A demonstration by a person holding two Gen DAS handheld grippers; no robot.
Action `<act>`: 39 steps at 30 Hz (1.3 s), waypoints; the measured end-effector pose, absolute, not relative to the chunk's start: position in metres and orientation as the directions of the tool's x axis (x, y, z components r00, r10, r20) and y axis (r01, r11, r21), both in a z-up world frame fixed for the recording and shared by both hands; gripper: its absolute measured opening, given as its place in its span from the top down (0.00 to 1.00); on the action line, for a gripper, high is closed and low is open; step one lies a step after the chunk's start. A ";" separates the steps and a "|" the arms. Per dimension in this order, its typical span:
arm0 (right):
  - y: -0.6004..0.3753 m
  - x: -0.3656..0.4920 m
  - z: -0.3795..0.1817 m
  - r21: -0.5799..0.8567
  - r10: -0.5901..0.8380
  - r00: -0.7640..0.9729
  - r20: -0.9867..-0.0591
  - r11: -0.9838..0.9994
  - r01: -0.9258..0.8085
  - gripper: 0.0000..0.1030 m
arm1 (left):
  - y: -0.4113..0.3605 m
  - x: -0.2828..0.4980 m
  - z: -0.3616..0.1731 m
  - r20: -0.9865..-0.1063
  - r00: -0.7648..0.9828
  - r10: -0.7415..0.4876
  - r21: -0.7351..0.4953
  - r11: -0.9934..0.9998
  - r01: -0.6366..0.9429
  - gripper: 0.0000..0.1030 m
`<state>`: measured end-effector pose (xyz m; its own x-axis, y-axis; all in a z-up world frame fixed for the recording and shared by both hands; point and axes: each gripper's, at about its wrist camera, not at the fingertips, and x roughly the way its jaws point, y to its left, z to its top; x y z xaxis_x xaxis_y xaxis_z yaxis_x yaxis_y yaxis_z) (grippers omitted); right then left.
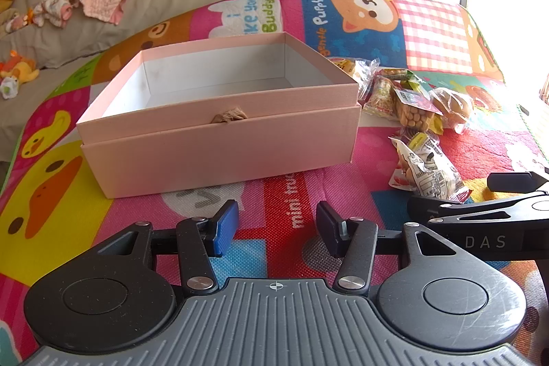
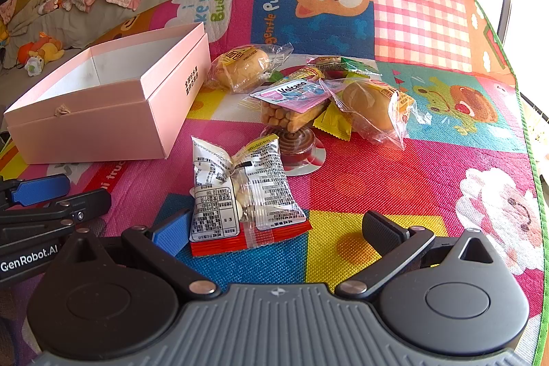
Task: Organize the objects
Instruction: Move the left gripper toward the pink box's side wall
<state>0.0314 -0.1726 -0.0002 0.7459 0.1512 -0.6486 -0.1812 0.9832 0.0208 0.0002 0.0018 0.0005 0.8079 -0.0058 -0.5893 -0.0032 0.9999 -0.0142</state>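
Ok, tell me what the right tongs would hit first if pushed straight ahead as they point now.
Most likely the clear snack packet with black print, lying on the play mat just ahead of the open right tongs, nearer the blue-padded finger. Depth is hard to judge.

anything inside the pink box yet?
Nothing visible: the pink box shows bare white walls and a strip of floor. Its near wall hides the front of the floor. The snack packets lie outside on the mat.

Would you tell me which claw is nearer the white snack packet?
Right claw: the packet lies just ahead, partly between its fingers. Left claw sits off to the packet's left.
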 end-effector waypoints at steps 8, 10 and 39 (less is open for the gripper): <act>-0.173 0.031 0.000 0.021 0.151 0.746 -0.649 0.983 -0.181 0.00 | 0.002 0.000 0.000 -0.589 0.808 -0.005 -0.014 1.000 -0.003 0.45; -0.173 0.031 0.000 0.021 0.151 0.746 -0.649 0.983 -0.181 0.00 | 0.002 0.000 0.000 -0.589 0.808 -0.006 -0.014 1.000 -0.003 0.45; -0.171 0.034 0.000 0.026 0.147 0.744 -0.652 0.985 -0.172 0.00 | 0.000 -0.002 0.001 -0.590 0.807 0.004 -0.003 1.000 -0.008 0.45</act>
<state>0.0340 -0.1711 0.0004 0.7440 0.1470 -0.6518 -0.1722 0.9847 0.0255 -0.0025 0.0003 0.0012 0.8072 0.0044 -0.5902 -0.0079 1.0000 -0.0034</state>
